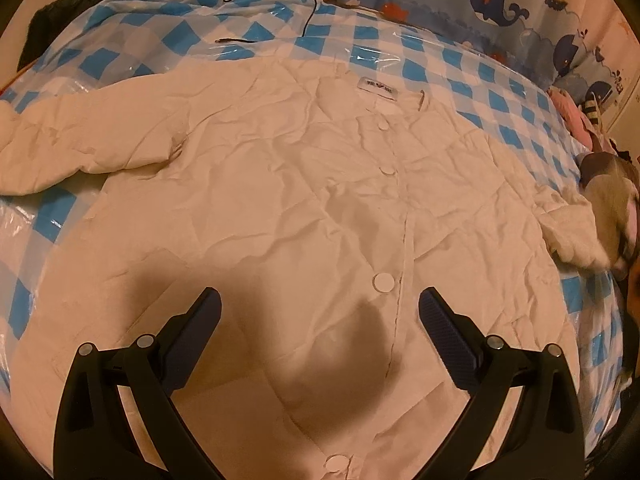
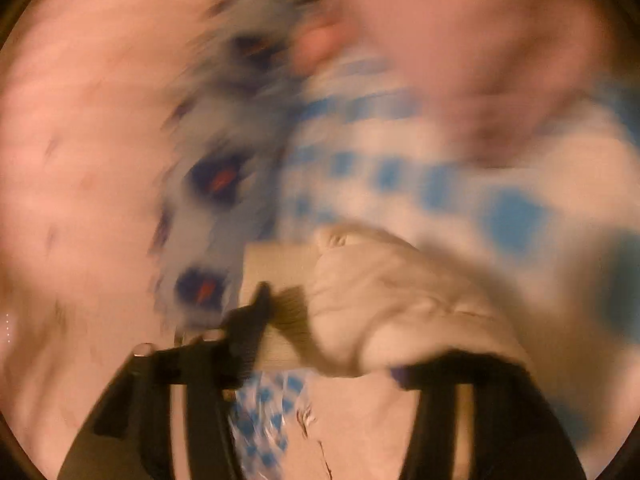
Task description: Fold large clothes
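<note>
A white padded jacket (image 1: pixel 288 184) lies spread front-up on the checked cover, its snap buttons (image 1: pixel 383 282) running down the middle and the collar label toward the far side. My left gripper (image 1: pixel 320 300) hovers over the lower front, open, nothing between its fingers. One sleeve (image 1: pixel 80 140) stretches out to the left. The other sleeve's end (image 1: pixel 568 232) is bunched at the right. In the right wrist view everything is smeared except a wad of white sleeve (image 2: pixel 380 292) between the fingers of my right gripper (image 2: pixel 328 328), which is shut on it.
The blue-and-white checked plastic cover (image 1: pixel 472 76) wraps the bed. A whale-print fabric (image 1: pixel 496 0) stands along the far side. Soft toys and clothes (image 1: pixel 592 120) pile at the right edge. A dark garment (image 1: pixel 60 12) and a thin black cord (image 1: pixel 312 8) lie at the far left.
</note>
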Motion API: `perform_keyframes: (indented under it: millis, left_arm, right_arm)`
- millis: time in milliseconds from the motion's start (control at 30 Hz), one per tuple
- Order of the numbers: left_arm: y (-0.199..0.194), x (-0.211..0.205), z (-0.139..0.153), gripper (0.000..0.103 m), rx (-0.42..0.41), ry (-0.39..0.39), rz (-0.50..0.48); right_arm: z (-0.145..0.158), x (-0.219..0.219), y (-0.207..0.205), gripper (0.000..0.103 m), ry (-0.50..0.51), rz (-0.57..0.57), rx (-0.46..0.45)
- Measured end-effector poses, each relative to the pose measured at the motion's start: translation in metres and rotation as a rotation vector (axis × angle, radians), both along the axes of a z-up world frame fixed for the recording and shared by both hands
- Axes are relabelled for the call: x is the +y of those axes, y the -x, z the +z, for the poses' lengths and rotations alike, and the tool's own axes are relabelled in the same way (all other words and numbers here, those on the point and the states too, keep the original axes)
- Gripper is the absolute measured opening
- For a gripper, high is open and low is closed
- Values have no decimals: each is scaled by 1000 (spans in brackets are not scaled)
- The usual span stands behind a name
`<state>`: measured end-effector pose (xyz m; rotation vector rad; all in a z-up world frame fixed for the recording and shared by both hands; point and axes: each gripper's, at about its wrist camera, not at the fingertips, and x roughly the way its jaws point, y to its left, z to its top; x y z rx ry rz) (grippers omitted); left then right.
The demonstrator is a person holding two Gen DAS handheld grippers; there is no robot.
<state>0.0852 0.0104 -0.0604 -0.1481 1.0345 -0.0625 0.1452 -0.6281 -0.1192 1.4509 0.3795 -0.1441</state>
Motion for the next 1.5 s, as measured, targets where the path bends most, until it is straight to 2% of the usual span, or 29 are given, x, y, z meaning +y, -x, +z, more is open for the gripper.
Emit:
perform_keyframes:
  millis: [33,100,200,233,267,333,400,467,533,600,633,700,733,767,867,933,967,1000,1033,1100,1200,1233,1300,1367,1400,1500]
  left_arm:
    - [0,-1,0,95,1,-2,0]
    - [-1,-3,-2,95,3,-9,1]
    - [-2,-4,-4,95,7,-13,-1]
    - [-2,-5,-5,95,7,-15,-2]
    - [-2,-6,-5,95,6,-20,-5]
    - [-3,-7,-5,95,5,-26,-7]
    - [-3,-7,-5,95,6,-22,-3]
    - [-3,-8,-5,95,7,-19,-2]
    - [-3,-8,-5,95,5,-24,-4]
    - [-3,-7,-6,95,5,-21,-4]
    - [-3,-7,-6,95,5,-18,-5]
    - [-3,-8,-5,95,0,-16,-12]
    - [-3,-8,-5,95,-3,-21,-15]
    - [-3,-8,-4,95,-10,-27,-17]
    - [-3,-4,-1,95,-16,-19,-9]
    - [-4,-1,-1,95,-15,-12,-5]
    - [-4,1,0,95,-16,-15,-5]
    - [-3,3,2,95,-19,-18,-2]
    - [-2,9,4,95,-25,-19,4]
    - [1,20,8,95,-34,-8,19]
    - [3,48,17,95,-59,-1,54]
    - [3,63,21,95,-70,5,76]
    - [5,89,26,95,-80,26,123]
    - [8,131,31,95,-93,75,195]
    - [9,152,33,95,-93,95,236]
    - [16,212,39,95,-121,121,360]
  right_arm:
    - [-20,-16,19,68,-69,-45,37]
    - [-34,-34,47,69,-75,-86,74]
    - [-28,-38,72,72,47,-60,76]
    - [-23,-36,76,79,98,-54,93]
    - [-17,-32,77,82,155,-44,119]
    - [-7,-21,79,82,282,-27,164]
    - [9,-15,93,82,433,-93,210]
    - [14,-15,111,85,497,-162,248]
    - [8,-18,116,92,500,-179,297]
    - [-13,-29,100,92,445,-127,353]
    - [-22,-34,92,92,437,-100,354]
    - [-24,-37,77,65,505,-24,311]
    - [-17,-33,66,45,547,15,300]
    - [-5,-24,61,38,586,44,235]
    - [38,9,55,35,798,78,156]
    - [49,12,58,35,830,49,176]
    - [49,7,59,38,821,7,212]
    - [44,-6,64,46,782,-50,281]
    - [38,-14,60,63,740,-57,335]
    - [23,-23,66,63,649,-40,401]
    - [35,8,102,68,719,-63,348]
    - [40,19,111,75,729,-63,325]
    - [57,53,128,82,747,-39,251]
    - [75,85,120,86,736,52,202]
    - [85,109,113,86,721,156,159]
    - [108,179,99,91,692,338,51]
